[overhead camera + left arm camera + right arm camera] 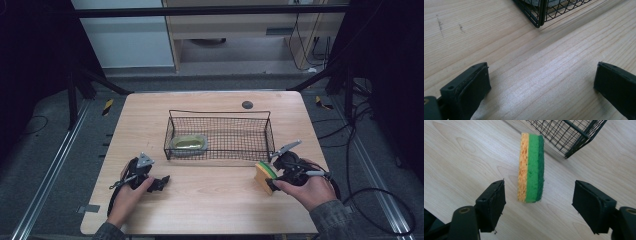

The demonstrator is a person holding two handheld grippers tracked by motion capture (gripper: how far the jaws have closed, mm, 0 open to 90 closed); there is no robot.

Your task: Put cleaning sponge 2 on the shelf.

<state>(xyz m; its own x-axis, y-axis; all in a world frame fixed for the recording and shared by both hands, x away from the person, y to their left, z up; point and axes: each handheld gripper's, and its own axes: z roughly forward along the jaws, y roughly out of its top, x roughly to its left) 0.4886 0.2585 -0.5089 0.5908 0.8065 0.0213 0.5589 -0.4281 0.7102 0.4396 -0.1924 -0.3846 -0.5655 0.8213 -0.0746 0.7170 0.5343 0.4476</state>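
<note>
Sponge (531, 167) on edge, seemingly untouched, between wide right fingers (539, 202); left fingers (541, 87) wide.

The wire basket (220, 134) stands across the middle of the table (210, 205), blocking any straight pass from front edge to back edge there; its open top gives way in from above, where a green dish (188, 143) takes the left end and the right end lies bare. Bare wood runs along the front edge between the left gripper (162, 182) and the sponge (264, 175), which stands on edge just before the basket's front right corner. Strips beside the left and right edges stay passable.
</note>
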